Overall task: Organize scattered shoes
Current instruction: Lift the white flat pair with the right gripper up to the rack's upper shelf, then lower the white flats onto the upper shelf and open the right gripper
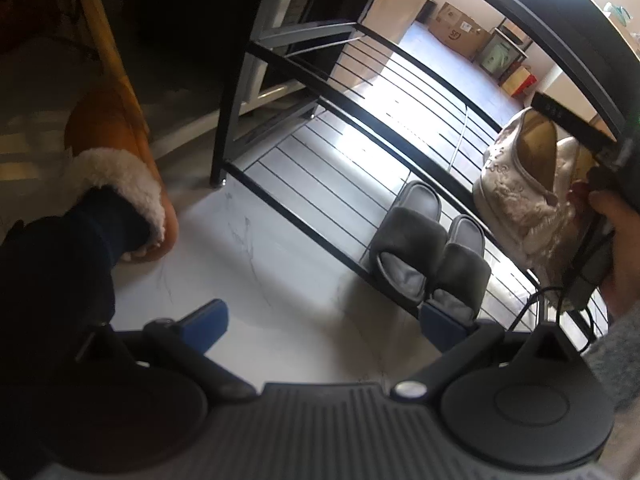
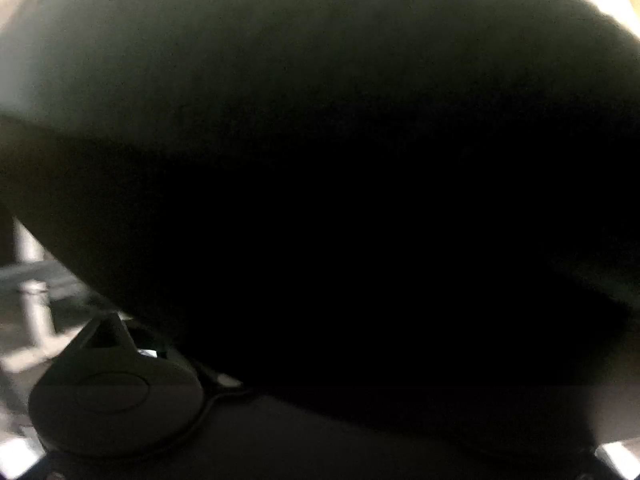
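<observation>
two grey slippers (image 1: pixel 430 256) on the rack's (image 1: pixel 320 136) bottom shelf, one beige shoe (image 1: pixel 520 200) above, one cardboard box (image 1: pixel 460 28) with unreadable print, left gripper (image 1: pixel 324 322) open and empty, right gripper's jaws hidden

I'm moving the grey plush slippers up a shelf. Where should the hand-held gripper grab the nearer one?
Grip the fuzzy strap over the nearer grey plush slipper, coming from the open heel end facing the left hand-held gripper. The strap arches above the footbed, giving the open jaws a raised band to close across; the black wire shoe rack blocks other sides.
</observation>
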Action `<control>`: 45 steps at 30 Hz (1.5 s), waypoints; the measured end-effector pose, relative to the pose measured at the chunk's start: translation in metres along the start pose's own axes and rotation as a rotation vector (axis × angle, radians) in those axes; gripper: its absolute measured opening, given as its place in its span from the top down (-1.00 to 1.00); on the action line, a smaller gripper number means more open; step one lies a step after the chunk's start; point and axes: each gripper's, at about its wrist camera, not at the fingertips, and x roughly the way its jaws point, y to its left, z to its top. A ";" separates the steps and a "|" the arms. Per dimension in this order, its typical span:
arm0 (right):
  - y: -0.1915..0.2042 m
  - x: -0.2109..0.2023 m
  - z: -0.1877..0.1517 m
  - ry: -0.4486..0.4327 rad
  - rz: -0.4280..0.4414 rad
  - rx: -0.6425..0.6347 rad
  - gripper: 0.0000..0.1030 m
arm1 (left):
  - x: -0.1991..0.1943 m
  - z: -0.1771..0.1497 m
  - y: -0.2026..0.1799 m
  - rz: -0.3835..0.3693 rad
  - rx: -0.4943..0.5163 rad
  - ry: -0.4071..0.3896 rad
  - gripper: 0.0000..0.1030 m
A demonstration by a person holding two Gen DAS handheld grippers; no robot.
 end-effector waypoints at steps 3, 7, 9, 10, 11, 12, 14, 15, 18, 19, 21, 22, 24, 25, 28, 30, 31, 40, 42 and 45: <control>-0.001 -0.007 -0.002 0.046 0.008 -0.032 -0.92 | 0.000 -0.002 0.001 0.004 0.003 0.002 -0.98; 0.002 -0.026 -0.010 0.034 0.026 -0.087 -0.88 | 0.000 -0.006 0.002 0.000 0.003 0.018 -0.98; 0.004 -0.040 -0.017 0.012 0.033 -0.118 -0.91 | 0.001 -0.007 0.002 0.001 0.008 0.020 -0.98; 0.006 -0.048 -0.020 -0.001 0.029 -0.130 -0.92 | 0.001 -0.009 0.001 0.002 0.014 0.023 -0.98; 0.007 -0.056 -0.023 -0.016 0.029 -0.128 -0.93 | 0.002 -0.010 0.002 0.003 0.016 0.028 -0.98; 0.010 -0.069 -0.025 -0.037 0.036 -0.113 -0.93 | 0.002 -0.011 0.003 0.004 0.014 0.034 -0.98; 0.013 -0.091 -0.026 -0.082 0.038 -0.056 -0.93 | 0.003 -0.013 0.004 0.005 0.016 0.043 -0.98; 0.012 -0.102 -0.027 -0.103 0.038 -0.007 -0.93 | 0.003 -0.014 0.005 0.005 0.017 0.046 -0.98; 0.002 -0.134 -0.046 -0.123 0.111 0.196 -0.79 | 0.003 -0.019 0.010 0.009 0.017 0.064 -0.98; 0.005 -0.141 -0.057 -0.107 0.127 0.224 -0.68 | 0.002 -0.020 0.011 0.010 0.017 0.067 -0.98; 0.012 -0.148 -0.074 -0.079 0.128 0.246 -0.51 | 0.001 -0.024 0.009 0.019 0.041 0.054 -0.98; 0.015 -0.148 -0.081 -0.066 0.119 0.248 -0.51 | 0.001 -0.026 0.008 0.017 0.052 0.053 -0.98; 0.023 -0.139 -0.092 -0.038 0.107 0.266 -0.49 | 0.001 -0.029 0.006 0.014 0.073 0.051 -0.98; 0.027 -0.132 -0.095 -0.022 0.104 0.279 -0.46 | 0.002 -0.030 0.005 0.014 0.075 0.057 -0.98; 0.030 -0.119 -0.096 0.004 0.109 0.318 -0.24 | 0.007 -0.033 0.005 0.019 0.078 0.090 -0.98; 0.040 -0.119 -0.100 0.008 0.105 0.311 -0.22 | 0.008 -0.033 0.006 0.021 0.078 0.101 -0.98; 0.041 -0.120 -0.100 0.009 0.100 0.302 -0.18 | 0.007 -0.034 0.007 0.020 0.080 0.096 -0.98; 0.041 -0.080 -0.093 0.043 0.103 0.260 -0.04 | 0.004 -0.034 0.004 -0.006 0.081 0.090 -0.98; 0.041 -0.071 -0.089 0.043 0.094 0.272 -0.03 | 0.006 -0.034 0.004 -0.003 0.077 0.099 -0.98; 0.045 -0.055 -0.087 0.057 0.075 0.268 0.00 | 0.007 -0.034 0.004 -0.002 0.075 0.101 -0.98</control>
